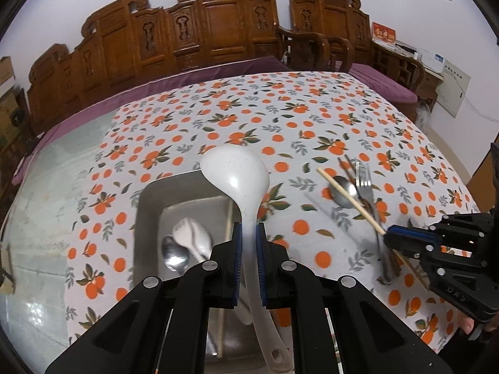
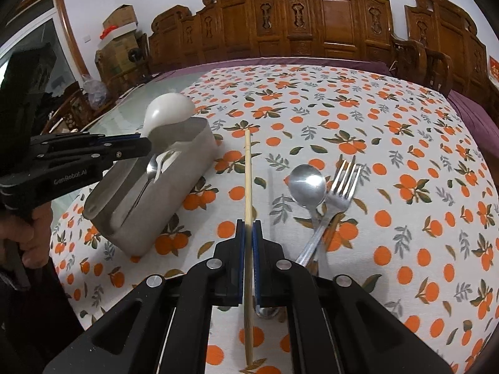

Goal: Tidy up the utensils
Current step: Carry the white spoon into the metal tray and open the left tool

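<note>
My left gripper is shut on the handle of a white ladle and holds it above the steel tray, bowl pointing away. The tray holds a metal spoon, a white spoon and a chopstick. My right gripper is shut on a light wooden chopstick, held just above the cloth. A metal spoon and fork lie crossed on the cloth to its right, over a dark chopstick. The left gripper, ladle and tray show in the right view.
The table carries an orange-print cloth, with bare glass to the left. A carved wooden bench with purple cushions stands behind the table. Cardboard boxes stand at the far left.
</note>
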`<state>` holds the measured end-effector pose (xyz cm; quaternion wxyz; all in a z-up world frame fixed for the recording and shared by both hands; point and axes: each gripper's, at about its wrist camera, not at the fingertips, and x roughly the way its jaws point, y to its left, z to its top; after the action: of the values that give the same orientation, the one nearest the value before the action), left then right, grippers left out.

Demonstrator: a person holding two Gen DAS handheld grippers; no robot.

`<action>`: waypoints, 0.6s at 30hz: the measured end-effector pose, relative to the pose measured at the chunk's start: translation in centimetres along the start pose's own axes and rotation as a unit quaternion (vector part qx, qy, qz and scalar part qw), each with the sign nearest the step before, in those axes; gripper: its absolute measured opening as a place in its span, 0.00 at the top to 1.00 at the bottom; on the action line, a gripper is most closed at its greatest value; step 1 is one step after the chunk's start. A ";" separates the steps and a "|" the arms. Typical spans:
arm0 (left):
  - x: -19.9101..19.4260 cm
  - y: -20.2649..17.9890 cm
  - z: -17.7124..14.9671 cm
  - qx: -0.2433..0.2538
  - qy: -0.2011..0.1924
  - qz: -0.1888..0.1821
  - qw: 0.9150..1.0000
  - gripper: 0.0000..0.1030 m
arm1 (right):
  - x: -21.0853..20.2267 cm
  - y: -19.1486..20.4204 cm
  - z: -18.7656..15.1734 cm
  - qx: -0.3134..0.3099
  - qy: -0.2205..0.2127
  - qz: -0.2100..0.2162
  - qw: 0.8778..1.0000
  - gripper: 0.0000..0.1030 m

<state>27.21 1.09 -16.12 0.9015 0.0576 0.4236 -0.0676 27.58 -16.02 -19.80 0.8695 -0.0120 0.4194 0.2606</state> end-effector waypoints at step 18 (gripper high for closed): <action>3.4 5.1 -3.5 -0.040 0.041 0.011 0.998 0.92 | 0.4 2.9 -0.1 -0.010 -0.007 0.012 1.000 0.94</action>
<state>27.56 6.41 -20.71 0.8854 0.0289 0.4624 -0.0385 26.40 -13.33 -19.61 0.8688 -0.0136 0.4112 0.2754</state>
